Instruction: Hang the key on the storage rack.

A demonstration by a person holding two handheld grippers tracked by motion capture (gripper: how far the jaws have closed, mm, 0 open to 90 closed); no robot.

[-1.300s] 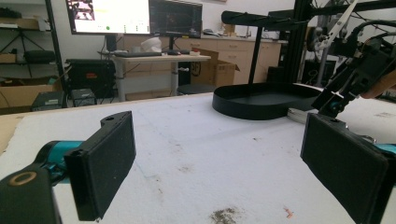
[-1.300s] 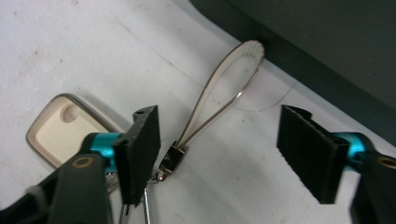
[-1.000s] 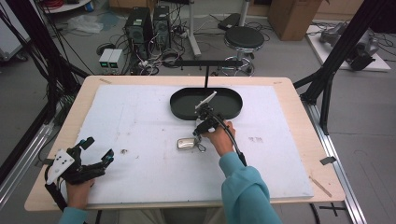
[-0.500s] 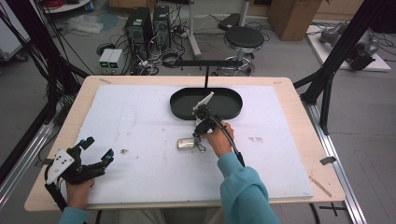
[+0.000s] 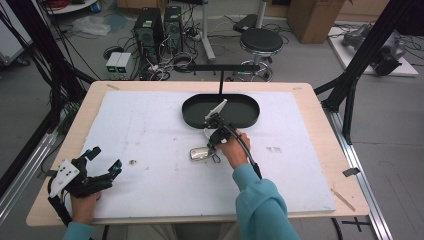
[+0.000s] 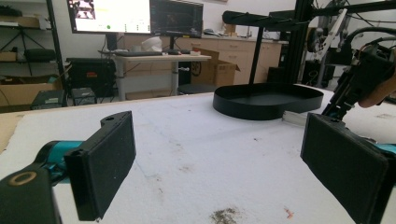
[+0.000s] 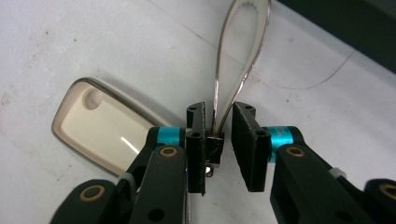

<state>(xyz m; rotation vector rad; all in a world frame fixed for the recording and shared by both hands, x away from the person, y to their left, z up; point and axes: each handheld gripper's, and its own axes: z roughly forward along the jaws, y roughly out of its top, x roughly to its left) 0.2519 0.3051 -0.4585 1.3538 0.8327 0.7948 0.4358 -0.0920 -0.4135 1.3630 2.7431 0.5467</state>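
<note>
Now the right tongs have just been closing on the key ring beside the tag (lift ready); left tongs spread.

Tray at table's far middle, key fob just before it, hand-held gripper far left

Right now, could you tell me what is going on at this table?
A person works with two handheld grippers. The right gripper has just been closing its jaws around the metal loop of a small beige tag lying on the white mat, near the black tray. The left gripper rests open at the table's near corner.
</note>
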